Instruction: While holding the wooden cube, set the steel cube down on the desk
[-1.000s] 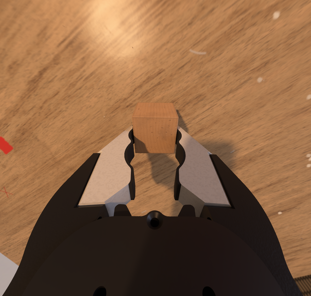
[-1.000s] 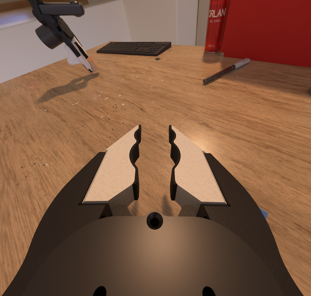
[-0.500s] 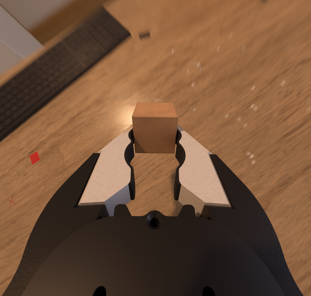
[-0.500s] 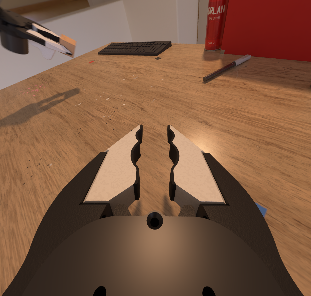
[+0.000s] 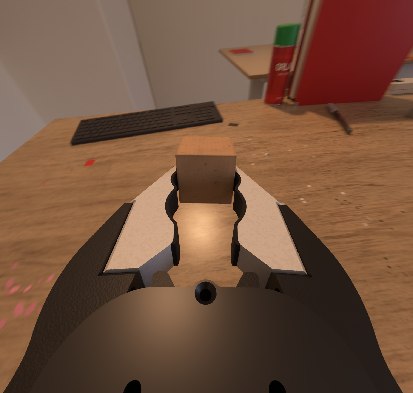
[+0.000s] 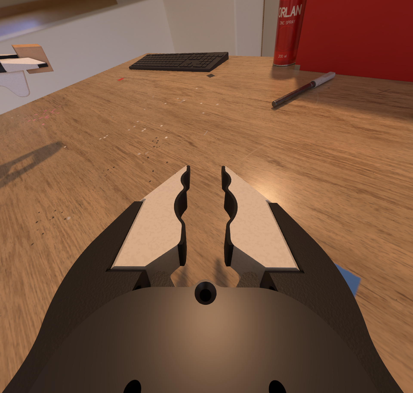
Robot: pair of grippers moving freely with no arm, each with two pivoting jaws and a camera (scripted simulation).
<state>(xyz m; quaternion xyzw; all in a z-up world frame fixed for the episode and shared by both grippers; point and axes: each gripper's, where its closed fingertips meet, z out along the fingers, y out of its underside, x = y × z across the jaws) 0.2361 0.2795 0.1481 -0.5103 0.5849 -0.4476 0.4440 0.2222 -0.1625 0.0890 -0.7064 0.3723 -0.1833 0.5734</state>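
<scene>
Grained wooden desk is seen below both grippers. A matte wooden cube is pinched above it by the left gripper. The right gripper is held empty, jaws parted. The steel cube is out of view.

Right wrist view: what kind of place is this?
Likely an office or workshop desk: a wooden desk with a black keyboard, a pen and a red spray can against a red panel.
</scene>
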